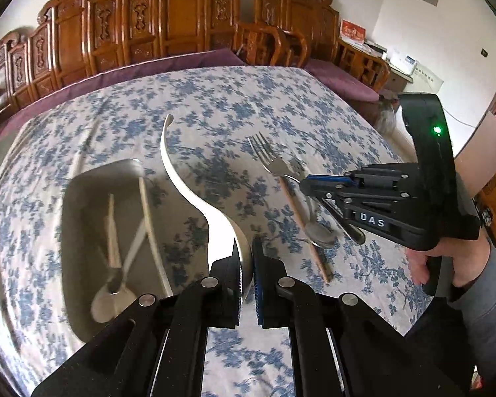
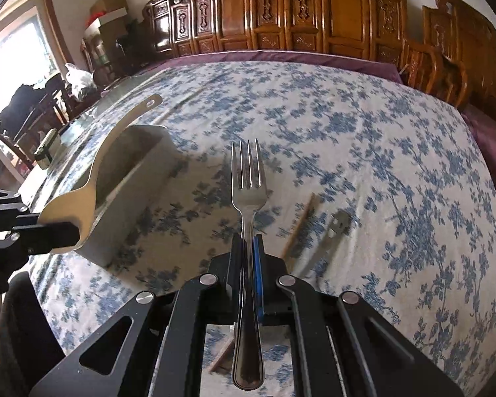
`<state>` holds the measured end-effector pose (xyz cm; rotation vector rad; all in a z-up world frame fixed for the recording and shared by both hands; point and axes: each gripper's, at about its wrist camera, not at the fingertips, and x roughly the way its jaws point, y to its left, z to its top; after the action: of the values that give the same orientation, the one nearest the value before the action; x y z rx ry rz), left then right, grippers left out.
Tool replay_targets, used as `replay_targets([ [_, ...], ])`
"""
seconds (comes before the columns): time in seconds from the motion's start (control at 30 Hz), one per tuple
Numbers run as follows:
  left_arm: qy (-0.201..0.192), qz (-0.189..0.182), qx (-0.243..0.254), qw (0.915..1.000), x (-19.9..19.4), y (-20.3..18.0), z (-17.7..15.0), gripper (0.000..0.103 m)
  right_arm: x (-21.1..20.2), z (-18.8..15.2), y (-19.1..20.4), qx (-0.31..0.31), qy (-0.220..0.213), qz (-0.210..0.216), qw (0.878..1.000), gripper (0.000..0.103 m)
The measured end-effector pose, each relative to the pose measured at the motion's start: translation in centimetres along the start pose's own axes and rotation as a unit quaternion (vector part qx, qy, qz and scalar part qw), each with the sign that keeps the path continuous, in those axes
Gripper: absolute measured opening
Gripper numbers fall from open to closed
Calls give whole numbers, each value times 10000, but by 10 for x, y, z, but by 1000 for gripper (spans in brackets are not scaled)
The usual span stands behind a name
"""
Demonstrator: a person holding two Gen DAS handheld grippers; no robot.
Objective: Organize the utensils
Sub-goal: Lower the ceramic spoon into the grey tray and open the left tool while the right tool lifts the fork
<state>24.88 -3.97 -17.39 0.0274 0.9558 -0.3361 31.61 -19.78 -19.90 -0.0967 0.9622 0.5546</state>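
The left gripper was clenched on the bowl end of a white curved ladle, whose handle arched up over the floral tablecloth; from the right wrist view the same ladle showed a hanging hole at its tip, and only the tip of the left gripper entered the frame at the left edge. The right gripper was clamped on the neck of a steel fork, tines pointing away, the handle running back between the fingers — its end cut off from nothing but partly shadowed. In the left wrist view the right gripper held that fork above the cloth, a person's hand on its grip.

A grey tray sat on the cloth at left, blurred; inside it lay what looked like a spoon and a chopstick, hard to separate. Nearer the right gripper a metal spoon lay across a wooden chopstick on the table — both smeared and partly hidden in the right wrist view. Carved wooden chairs lined the far side.
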Motion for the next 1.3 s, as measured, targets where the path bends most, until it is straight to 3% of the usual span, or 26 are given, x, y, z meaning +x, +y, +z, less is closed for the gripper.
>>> replay_targets([
  [0.3,55,153,-121,9998,-17,44,-6,5,-5,19,31,-146,-67,58,9999,8],
  [0.8,423,448,-270,9977,8,94,-20,5,10,40,82,-375,-32,284,9989,8],
  [1.1,200,569,-452,9972,-15,114,-30,20,16,48,108,-521,-13,377,9979,9],
  [1.3,-14,663,-576,9961,-38,128,-39,35,19,55,134,-665,13,445,9968,9],
])
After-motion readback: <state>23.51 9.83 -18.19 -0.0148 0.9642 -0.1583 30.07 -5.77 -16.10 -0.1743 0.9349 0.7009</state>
